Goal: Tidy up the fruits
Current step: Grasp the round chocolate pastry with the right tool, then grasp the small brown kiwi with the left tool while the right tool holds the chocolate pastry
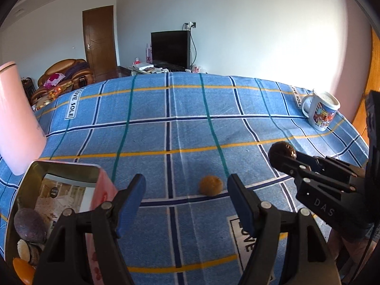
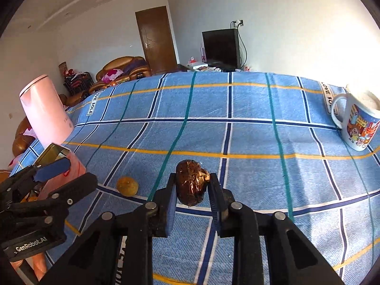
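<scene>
Left wrist view: left gripper (image 1: 186, 191) spread wide, gripping nothing, small tan fruit (image 1: 211, 185) on blue plaid cloth (image 1: 190, 123) between its fingertips, slightly beyond.

Right wrist view: right gripper (image 2: 192, 190) clenched on dark brown fruit (image 2: 191, 182), above cloth.

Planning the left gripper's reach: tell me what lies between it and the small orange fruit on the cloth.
Nothing: in the left wrist view, only bare checked tablecloth separates the open left gripper from the orange fruit.

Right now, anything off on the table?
One small tan fruit lies loose on the cloth, outside the pink tin. The dark fruit in the right gripper has a torn, peeling patch.
</scene>
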`<action>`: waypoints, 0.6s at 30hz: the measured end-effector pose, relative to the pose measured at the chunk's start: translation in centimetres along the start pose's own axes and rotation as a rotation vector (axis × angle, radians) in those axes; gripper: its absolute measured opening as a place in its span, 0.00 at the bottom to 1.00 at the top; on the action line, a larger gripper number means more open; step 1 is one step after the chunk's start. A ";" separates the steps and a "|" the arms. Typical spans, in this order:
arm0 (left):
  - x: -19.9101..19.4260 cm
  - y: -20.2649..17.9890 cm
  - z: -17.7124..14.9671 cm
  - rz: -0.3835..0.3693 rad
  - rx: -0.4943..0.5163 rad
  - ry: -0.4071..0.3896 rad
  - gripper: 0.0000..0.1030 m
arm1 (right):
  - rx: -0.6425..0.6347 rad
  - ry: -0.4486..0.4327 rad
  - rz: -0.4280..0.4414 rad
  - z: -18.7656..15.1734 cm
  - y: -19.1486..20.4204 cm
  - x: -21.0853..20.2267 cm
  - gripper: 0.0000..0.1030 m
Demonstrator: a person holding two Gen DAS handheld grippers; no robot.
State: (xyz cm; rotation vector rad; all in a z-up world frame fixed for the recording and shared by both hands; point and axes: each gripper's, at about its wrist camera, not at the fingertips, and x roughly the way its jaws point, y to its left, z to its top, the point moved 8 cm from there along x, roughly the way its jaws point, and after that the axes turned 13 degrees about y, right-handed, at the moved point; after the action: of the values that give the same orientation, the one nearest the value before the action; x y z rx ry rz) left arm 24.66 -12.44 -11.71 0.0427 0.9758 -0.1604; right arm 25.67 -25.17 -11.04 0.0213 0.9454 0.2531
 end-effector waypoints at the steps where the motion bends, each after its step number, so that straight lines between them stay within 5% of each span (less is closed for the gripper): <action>1: 0.5 -0.5 0.0 -0.008 0.009 0.015 0.71 | 0.002 -0.014 -0.003 0.0 -0.2 -0.3 0.26; 5: 2.8 -1.7 -0.1 -0.044 0.024 0.085 0.70 | 0.005 -0.061 0.012 0.2 -0.4 -1.2 0.26; 18: 5.5 -2.9 0.3 -0.091 0.019 0.173 0.28 | -0.030 -0.117 0.025 0.2 0.2 -2.5 0.26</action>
State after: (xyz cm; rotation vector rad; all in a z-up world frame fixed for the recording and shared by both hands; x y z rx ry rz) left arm 27.46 -16.00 -16.02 0.0297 1.1495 -0.2523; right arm 24.43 -25.53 -8.90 0.0203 0.8249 0.2865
